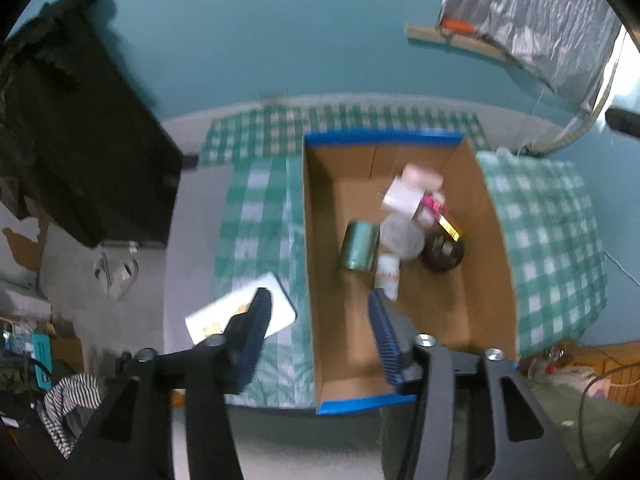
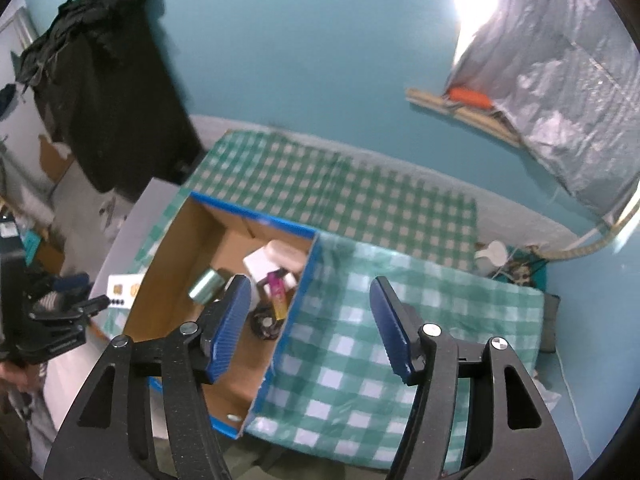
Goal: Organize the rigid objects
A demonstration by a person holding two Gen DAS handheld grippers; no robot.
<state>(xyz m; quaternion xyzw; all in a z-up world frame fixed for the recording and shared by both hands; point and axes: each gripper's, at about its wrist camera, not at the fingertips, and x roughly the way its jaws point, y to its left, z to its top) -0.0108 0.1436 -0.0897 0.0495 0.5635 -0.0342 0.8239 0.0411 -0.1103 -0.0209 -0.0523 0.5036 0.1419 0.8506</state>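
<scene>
Both of your tongs hang above the table with their jaws apart and nothing between them: the left gripper [image 1: 316, 332] straddles the near left wall of the cardboard box [image 1: 316, 280], and the right gripper [image 2: 310, 324] hovers over the box's right wall and the checked cloth [image 2: 360, 320]. No earlier view is on hand, so judge only from how things lie: most of the sorting looks done, and you seem to be between one drop and the next pick. Inside the box lie a green metal can [image 1: 359, 251] on its side, a small white bottle [image 1: 387, 274] just near of it, a clear round lid or tub [image 1: 402, 236], a black ring-shaped piece [image 1: 443, 251] to the right, and a white carton [image 1: 404, 196] with a pink and yellow tube [image 1: 438, 216] toward the far end, all bunched and touching. One thing remains outside: a flat white card or box [image 1: 240, 312] on the cloth, left of the carton wall and partly behind your left finger. Your next move probably calls for the left tongs to swing left, come down over that flat piece, and pinch it by its thin edges; it lies low, so a shallow, angled approach may help.
</scene>
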